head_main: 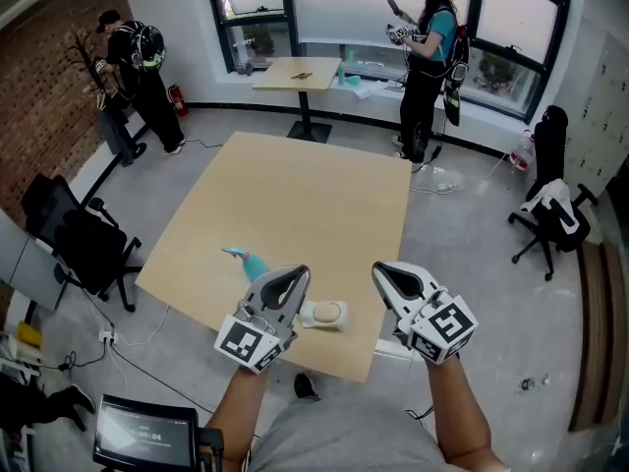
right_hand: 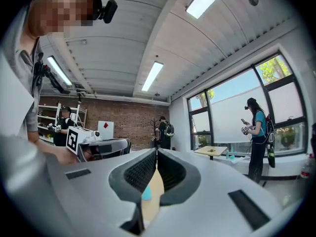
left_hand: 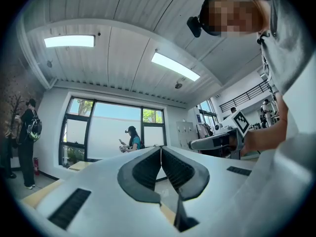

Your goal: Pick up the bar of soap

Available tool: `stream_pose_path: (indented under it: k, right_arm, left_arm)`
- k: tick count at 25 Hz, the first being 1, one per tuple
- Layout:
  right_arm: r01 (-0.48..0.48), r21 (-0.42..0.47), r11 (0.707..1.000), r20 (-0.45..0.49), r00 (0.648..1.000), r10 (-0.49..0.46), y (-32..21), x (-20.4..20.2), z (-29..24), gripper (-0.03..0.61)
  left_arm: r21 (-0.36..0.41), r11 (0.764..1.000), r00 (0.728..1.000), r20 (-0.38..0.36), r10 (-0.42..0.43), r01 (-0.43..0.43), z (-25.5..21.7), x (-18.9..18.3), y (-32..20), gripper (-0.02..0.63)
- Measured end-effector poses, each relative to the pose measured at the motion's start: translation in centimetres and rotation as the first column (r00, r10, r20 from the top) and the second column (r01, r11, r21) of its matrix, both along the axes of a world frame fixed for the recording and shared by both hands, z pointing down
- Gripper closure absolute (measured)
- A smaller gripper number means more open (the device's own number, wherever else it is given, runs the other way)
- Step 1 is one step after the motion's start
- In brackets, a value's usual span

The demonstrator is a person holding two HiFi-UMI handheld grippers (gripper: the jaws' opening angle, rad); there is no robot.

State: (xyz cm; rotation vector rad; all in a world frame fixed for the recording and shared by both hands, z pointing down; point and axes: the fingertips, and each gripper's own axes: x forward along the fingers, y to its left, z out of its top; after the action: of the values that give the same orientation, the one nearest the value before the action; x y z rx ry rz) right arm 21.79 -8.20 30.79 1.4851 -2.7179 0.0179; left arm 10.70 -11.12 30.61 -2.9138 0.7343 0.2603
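Note:
The cream bar of soap [head_main: 325, 314] lies near the front edge of the light wooden table [head_main: 295, 205], just right of my left gripper's body. My left gripper [head_main: 295, 275] is held above the table, its jaws shut with nothing between them; its own view shows the tips [left_hand: 160, 150] meeting and pointing level across the room. To the right of the soap my right gripper [head_main: 382, 272] is also shut and empty, with its tips [right_hand: 156, 154] touching. Neither gripper touches the soap. The soap is hidden in both gripper views.
A teal object [head_main: 250, 261] lies on the table left of the soap and shows through the right jaws [right_hand: 147, 191]. Black office chairs [head_main: 84, 239] stand left and right. Two people [head_main: 428, 52] and a small table [head_main: 300, 75] are by the windows.

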Motion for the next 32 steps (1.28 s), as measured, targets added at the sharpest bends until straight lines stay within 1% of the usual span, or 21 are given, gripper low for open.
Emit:
stream_pose_path:
  k: [5,12,15,18,22,24,27,28,30,31,32]
  right_arm:
    - [-0.043,-0.015,0.999,0.012,0.999,0.044,-2.4,-0.1,0.6,0.571]
    - [-0.067,-0.068,0.995,-0.015,0.998,0.066,-6.8,-3.9,3.3,0.571]
    - [-0.081,-0.1,0.992,-0.033,0.996,0.078,-7.9,-5.2,4.8,0.571]
    - [-0.078,-0.152,0.985,-0.056,0.996,0.071,-8.5,-6.4,7.0,0.571]
    - [-0.079,-0.23,0.97,-0.096,0.994,0.058,-9.1,-7.4,9.5,0.569]
    - [-0.078,-0.268,0.96,-0.119,0.992,0.047,-9.4,-7.1,10.9,0.569]
    - [-0.064,-0.334,0.94,-0.159,0.987,0.011,-9.6,-6.2,13.8,0.562]
    - [-0.054,-0.359,0.932,-0.169,0.986,-0.008,-9.6,-6.0,14.8,0.548]
    - [-0.024,-0.415,0.909,-0.183,0.981,-0.058,-9.6,-5.8,17.1,0.482]
    - [-0.006,-0.444,0.896,-0.19,0.978,-0.087,-9.5,-5.8,18.2,0.459]
    - [0.012,-0.471,0.882,-0.198,0.973,-0.119,-9.4,-5.9,19.4,0.445]
  left_arm:
    - [-0.017,0.999,0.999,0.001,0.046,-0.046,0.9,-0.2,-2.8,0.603]
    - [-0.077,0.992,0.994,-0.028,0.103,-0.105,3.5,-3.4,-8.2,0.603]
    - [-0.106,0.98,0.986,-0.032,0.163,-0.166,5.2,-3.8,-9.4,0.603]
    - [-0.148,0.961,0.972,-0.027,0.232,-0.234,7.3,-3.7,-10.2,0.603]
    - [-0.202,0.926,0.946,-0.002,0.325,-0.319,9.8,-3.1,-10.0,0.601]
    - [-0.224,0.909,0.929,0.037,0.369,-0.352,11.3,-2.0,-9.8,0.601]
    - [-0.249,0.888,0.898,0.12,0.423,-0.386,14.0,0.3,-9.4,0.601]
    - [-0.254,0.883,0.886,0.149,0.438,-0.394,14.9,0.9,-9.3,0.6]
    - [-0.272,0.871,0.862,0.197,0.467,-0.41,16.9,2.1,-9.0,0.593]
    - [-0.289,0.862,0.847,0.221,0.483,-0.416,18.0,2.6,-8.8,0.571]
    - [-0.308,0.853,0.829,0.25,0.5,-0.422,19.2,3.1,-8.6,0.536]
